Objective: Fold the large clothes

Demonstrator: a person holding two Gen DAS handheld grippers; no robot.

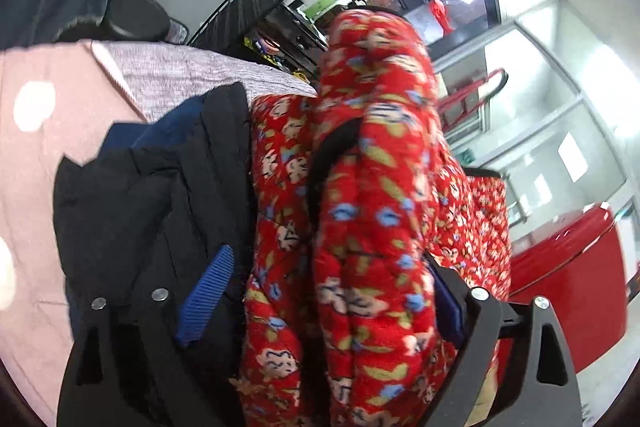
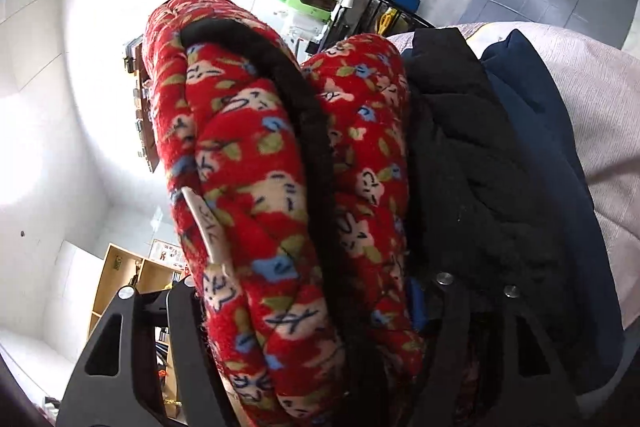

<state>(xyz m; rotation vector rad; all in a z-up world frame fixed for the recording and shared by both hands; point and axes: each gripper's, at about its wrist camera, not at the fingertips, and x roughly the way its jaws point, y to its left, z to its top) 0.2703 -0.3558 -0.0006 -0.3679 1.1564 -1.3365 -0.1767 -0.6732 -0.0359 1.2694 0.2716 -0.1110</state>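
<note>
Coat (image 1: 360, 227), red and floral, folded thick, lying between both sets of jaws and touching black jacket (image 1: 140, 207), navy one (image 1: 172, 123) beyond, all on pink cover (image 1: 40, 187); probably set there to join a pile. Left gripper (image 1: 328, 295) released: blue pad (image 1: 208, 299) clear of fabric. Right gripper (image 2: 306, 293) packed full of coat; clenched or only touching, cannot tell. Gripped at both ends, likely to stop the fold springing open.

Left gripper (image 1: 320, 307) straddles red floral garment (image 1: 360, 187) — black coat (image 1: 160, 195) beside.
</note>
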